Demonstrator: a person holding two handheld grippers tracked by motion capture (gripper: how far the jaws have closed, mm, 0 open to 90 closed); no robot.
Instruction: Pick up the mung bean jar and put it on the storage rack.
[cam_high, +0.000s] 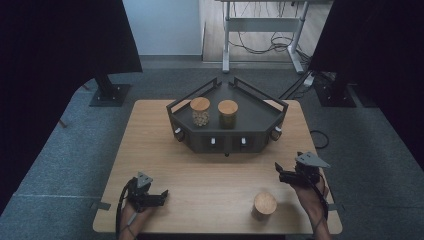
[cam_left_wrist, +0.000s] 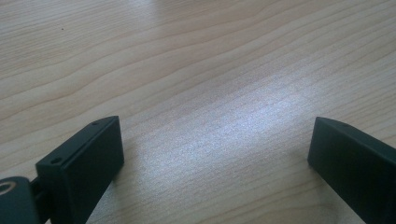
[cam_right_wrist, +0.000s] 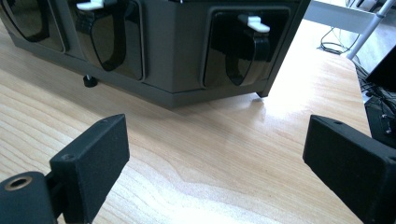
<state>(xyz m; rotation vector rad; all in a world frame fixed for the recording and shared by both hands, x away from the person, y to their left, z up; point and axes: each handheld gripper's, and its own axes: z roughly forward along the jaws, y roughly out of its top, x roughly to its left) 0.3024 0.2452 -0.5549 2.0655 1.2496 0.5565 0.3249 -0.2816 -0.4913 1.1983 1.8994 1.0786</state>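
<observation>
A dark grey angular rack (cam_high: 260, 117) stands at the table's far middle, with two cork-lidded jars on it: one (cam_high: 200, 111) holding pale pieces, one (cam_high: 228, 113) with dark contents. A third cork-lidded jar (cam_high: 264, 205) stands near the front right edge. My left gripper (cam_high: 159, 196) rests open at the front left, over bare wood (cam_left_wrist: 210, 140). My right gripper (cam_high: 281, 174) is open at the right, above and right of the third jar. In the right gripper view it faces the rack's front (cam_right_wrist: 187, 56) with its glossy black panels and white levers (cam_right_wrist: 254, 22). Nothing lies between either pair of jaws.
The wooden table (cam_high: 150, 150) stands on grey carpet. Black stands (cam_high: 107, 92) flank the table's far corners. A white desk frame (cam_high: 262, 30) with loose cables is beyond. The table's right edge (cam_right_wrist: 355, 74) lies close past the rack.
</observation>
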